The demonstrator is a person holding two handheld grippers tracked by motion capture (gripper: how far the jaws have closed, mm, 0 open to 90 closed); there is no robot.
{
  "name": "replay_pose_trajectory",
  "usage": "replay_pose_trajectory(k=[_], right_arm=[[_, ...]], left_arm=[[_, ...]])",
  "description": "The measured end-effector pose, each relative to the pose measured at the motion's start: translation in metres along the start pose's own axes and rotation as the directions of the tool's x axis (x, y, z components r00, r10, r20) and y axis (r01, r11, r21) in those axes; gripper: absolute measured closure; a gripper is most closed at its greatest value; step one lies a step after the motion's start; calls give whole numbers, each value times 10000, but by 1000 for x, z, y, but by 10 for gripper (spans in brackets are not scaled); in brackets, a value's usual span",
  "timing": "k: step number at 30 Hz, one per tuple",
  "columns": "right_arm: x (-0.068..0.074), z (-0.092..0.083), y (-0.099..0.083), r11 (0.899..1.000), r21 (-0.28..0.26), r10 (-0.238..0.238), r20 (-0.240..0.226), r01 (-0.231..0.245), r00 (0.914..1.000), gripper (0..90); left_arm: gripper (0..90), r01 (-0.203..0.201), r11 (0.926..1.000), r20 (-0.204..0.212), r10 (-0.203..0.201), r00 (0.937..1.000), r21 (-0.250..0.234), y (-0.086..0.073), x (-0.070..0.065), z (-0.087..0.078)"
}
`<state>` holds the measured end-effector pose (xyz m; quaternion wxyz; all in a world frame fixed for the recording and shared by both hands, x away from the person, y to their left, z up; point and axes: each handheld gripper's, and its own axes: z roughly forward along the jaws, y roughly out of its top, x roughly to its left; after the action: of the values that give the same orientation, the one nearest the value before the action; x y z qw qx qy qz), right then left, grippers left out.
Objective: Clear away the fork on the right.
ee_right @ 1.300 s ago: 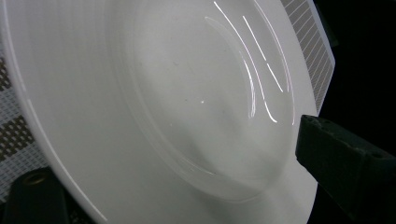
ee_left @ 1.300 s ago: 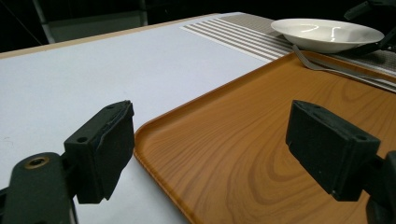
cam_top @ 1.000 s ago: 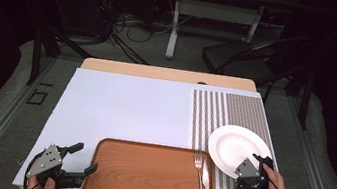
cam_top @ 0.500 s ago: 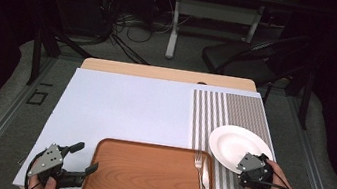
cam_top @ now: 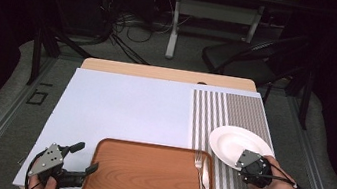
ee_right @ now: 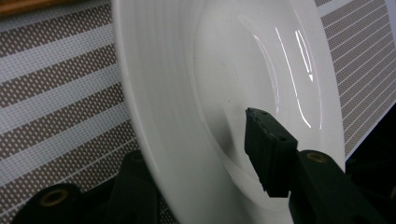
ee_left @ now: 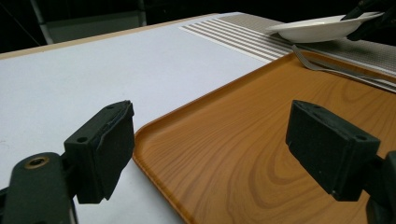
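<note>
White plate rim between right gripper fingers, clamped, just closing; beside tray. Left gripper fingers wide, empty.

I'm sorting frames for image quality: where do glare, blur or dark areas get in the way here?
Right gripper view: bright streaks of glare lie on the white plate, and its near rim is soft, out of focus. Left gripper view: the jaws are slightly soft, while the wooden tray shows clear grain. High view: the table is evenly lit and the room behind is very dark.
</note>
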<state>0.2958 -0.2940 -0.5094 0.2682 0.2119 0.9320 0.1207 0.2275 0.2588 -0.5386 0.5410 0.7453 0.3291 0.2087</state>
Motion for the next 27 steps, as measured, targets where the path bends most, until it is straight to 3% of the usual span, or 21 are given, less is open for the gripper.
replay_pose_trajectory(k=[5,10,11,12,17,21,27], right_arm=[[-1,-3,3,9990,326,-309,144,304,9994,618],[-3,-5,5,9986,464,-276,162,268,9995,626],[-2,-2,4,9998,91,-206,220,204,9995,626],[-2,-4,5,9986,389,-369,165,363,9992,628],[-2,-4,7,9971,398,-650,-60,652,9979,729],[0,-2,7,9949,331,-948,-37,949,9955,752],[5,-2,10,9852,422,-1667,103,1661,9860,800]], left_arm=[[160,-8,10000,-3,8,10000,2,0,0,0],[160,-8,10000,-3,8,10000,9,0,0,0],[160,-16,10000,-7,16,10000,11,0,0,0],[160,-10,10000,-8,10,10000,7,0,0,0],[160,-10,10000,5,10,10000,43,0,0,0],[160,13,10000,-5,-13,10000,35,0,0,0],[160,15,10000,-2,-15,10000,40,0,0,0]])
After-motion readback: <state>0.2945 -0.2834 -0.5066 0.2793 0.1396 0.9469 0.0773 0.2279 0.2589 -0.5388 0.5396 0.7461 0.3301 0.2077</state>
